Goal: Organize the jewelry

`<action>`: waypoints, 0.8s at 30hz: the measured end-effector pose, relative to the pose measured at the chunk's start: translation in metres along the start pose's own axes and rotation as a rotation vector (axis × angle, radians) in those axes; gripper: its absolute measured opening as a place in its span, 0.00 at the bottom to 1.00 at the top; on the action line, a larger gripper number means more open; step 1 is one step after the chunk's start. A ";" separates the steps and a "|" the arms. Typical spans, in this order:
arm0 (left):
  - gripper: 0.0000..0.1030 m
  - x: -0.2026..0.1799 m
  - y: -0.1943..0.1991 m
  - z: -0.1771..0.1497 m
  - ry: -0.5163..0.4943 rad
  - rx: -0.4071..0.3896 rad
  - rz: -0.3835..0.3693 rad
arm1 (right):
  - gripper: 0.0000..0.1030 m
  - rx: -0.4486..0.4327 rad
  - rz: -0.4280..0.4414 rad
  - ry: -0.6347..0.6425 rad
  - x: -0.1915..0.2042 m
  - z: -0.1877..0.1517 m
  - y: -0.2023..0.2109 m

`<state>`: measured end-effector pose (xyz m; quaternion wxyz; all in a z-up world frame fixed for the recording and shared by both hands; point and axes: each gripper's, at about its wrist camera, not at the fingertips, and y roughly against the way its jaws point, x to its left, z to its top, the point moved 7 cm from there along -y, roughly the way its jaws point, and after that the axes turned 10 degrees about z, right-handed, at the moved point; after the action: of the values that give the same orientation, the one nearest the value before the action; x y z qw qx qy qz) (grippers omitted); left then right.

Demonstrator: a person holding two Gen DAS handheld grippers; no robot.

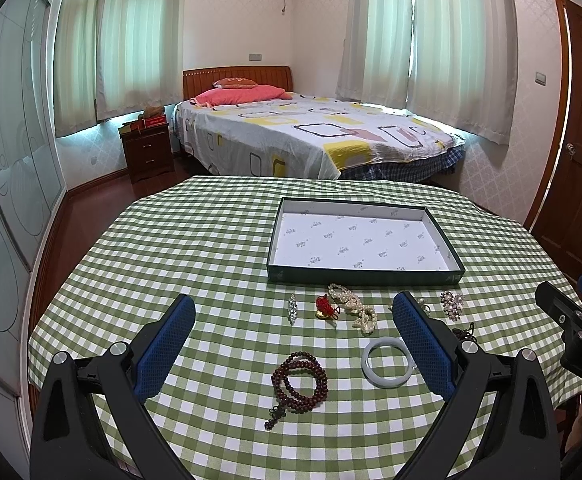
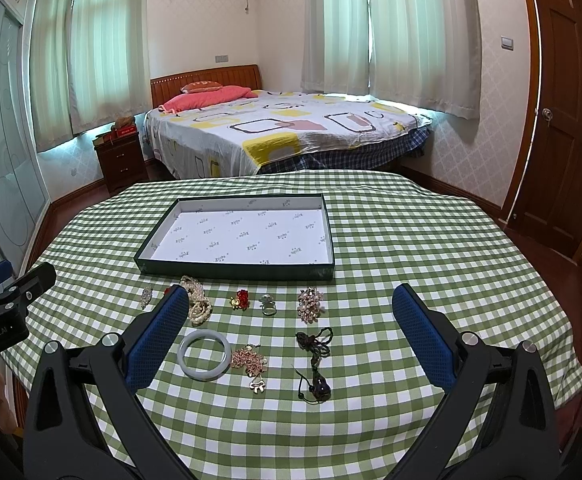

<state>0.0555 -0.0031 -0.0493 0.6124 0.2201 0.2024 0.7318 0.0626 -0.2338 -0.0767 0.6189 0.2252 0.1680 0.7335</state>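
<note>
An empty dark-green tray [image 1: 361, 278] [image 2: 235, 271] with white lining sits on the checked table. Jewelry lies in front of it: a brown bead bracelet [image 1: 301, 380], a white jade bangle [image 1: 387, 364] [image 2: 205, 354], a pearl strand [image 1: 353, 308] [image 2: 197, 300], a red-gold charm [image 1: 325, 307] [image 2: 240, 299], a crystal brooch [image 1: 292, 309] [image 2: 146, 297], a ring [image 2: 268, 304], a pearl cluster [image 1: 452, 302] [image 2: 310, 304], a pink chain [image 2: 251, 362], a dark cord pendant [image 2: 315, 364]. My left gripper [image 1: 293, 308] and right gripper [image 2: 289, 300] hover open and empty above them.
The green-checked tablecloth [image 1: 211, 248] covers a round table. A bed [image 1: 311, 136], a nightstand [image 1: 149, 150] and a door [image 2: 563, 120] stand behind it. The right gripper's body shows at the left view's right edge [image 1: 571, 320].
</note>
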 end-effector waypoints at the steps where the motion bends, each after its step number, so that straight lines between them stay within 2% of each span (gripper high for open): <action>1: 0.93 0.000 0.000 0.001 -0.001 -0.001 -0.002 | 0.96 0.000 0.000 -0.001 -0.001 0.000 0.000; 8: 0.93 -0.001 -0.014 -0.005 -0.007 0.027 -0.029 | 0.96 -0.005 0.006 -0.011 -0.009 -0.006 -0.011; 11: 0.93 -0.001 -0.034 -0.020 -0.012 0.091 -0.043 | 0.96 0.014 0.005 -0.026 -0.018 -0.021 -0.026; 18: 0.93 -0.002 -0.094 -0.075 -0.007 0.267 -0.050 | 0.96 0.128 -0.009 -0.041 -0.037 -0.068 -0.071; 21: 0.93 0.001 -0.110 -0.086 0.010 0.302 -0.051 | 0.96 0.154 0.002 -0.064 -0.043 -0.077 -0.082; 24: 0.93 -0.004 -0.121 -0.093 -0.015 0.313 -0.043 | 0.96 0.189 0.007 -0.079 -0.047 -0.085 -0.093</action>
<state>0.1008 0.0105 -0.1948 0.5876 0.3138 0.3142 0.6764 0.1004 -0.2608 -0.2030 0.5987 0.3119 0.2110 0.7069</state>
